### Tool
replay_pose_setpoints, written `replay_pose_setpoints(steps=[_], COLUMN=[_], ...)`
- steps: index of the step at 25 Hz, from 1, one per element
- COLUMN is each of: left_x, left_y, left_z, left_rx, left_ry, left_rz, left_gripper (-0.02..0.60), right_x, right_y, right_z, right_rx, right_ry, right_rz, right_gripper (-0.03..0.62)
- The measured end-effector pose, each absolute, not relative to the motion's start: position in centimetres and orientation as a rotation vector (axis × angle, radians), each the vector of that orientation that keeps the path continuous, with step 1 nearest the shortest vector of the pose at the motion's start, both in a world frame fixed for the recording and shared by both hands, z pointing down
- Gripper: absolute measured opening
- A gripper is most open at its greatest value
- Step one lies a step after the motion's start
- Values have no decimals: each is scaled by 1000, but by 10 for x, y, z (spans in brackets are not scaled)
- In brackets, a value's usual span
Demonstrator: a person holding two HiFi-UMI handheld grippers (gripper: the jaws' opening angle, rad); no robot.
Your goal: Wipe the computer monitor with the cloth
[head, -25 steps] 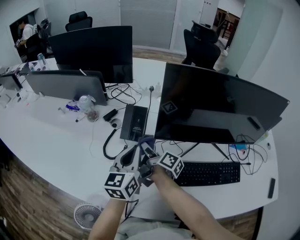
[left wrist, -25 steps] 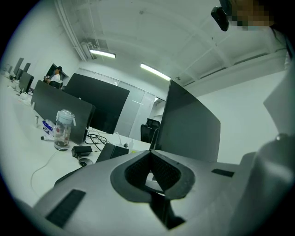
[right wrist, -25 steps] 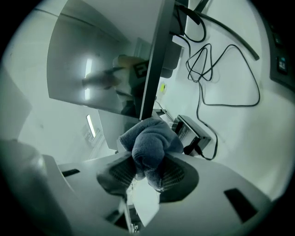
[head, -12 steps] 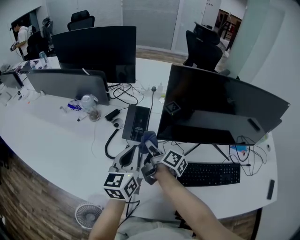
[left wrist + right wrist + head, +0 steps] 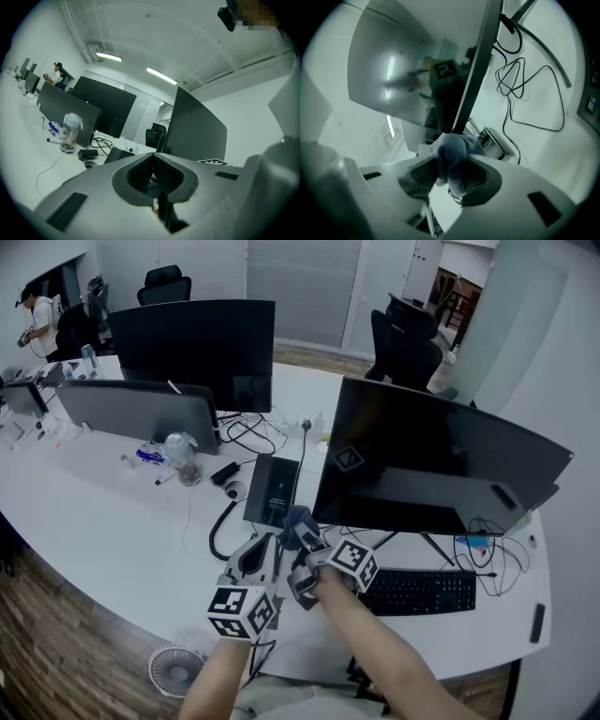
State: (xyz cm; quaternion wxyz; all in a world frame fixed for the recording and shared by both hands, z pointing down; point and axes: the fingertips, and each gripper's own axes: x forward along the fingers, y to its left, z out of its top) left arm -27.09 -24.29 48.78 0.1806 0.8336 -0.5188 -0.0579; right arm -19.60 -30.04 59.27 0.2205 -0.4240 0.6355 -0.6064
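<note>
Blue cloth (image 5: 451, 157) is bunched between the jaws of the right gripper (image 5: 450, 174), which are clamped on its lower part so that a rounded wad sticks out past the tips. Just ahead of that wad runs the thin left edge of the monitor (image 5: 476, 70), seen almost edge-on in the right gripper view; the cloth is close to the edge near the bottom corner, and I cannot tell whether they touch. The dark screen spreads away to one side of that edge, wide and unobstructed, with the gripper's reflection in it. On the other side lies white desk (image 5: 543, 56) with a loose cable (image 5: 525, 93) and a black box (image 5: 497, 143) just beyond the jaws. In the head view the left gripper (image 5: 267, 549) sits just beside the right one, on its left and slightly lower, its jaws pressed together with nothing gripped between them. To the left of the left gripper the desk is bare. To the right of the right gripper a keyboard (image 5: 417, 590) lies under the screen's lower edge, near the desk's front edge.
</note>
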Motion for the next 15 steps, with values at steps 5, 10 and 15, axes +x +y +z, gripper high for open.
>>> replay_pose_setpoints(steps=[5,10,15], left_x=[-274,-273,-273], left_y=[-241,-239,-237], left_z=[484,482,477], left_rx=[2355,2354,2361], left_ry=[-1467,-1465,-1467], left_rz=[-176,-178,-179], left_gripper=[8,8,8], right_x=[-194,-193,-192], right_y=[-302,-304,-307], right_z=[588,578,564], right_rx=[-1163,-1150,-1139], right_ry=[1757,1769,1790], right_rz=[-1687,-1678,-1658], right_gripper=[126,126,126])
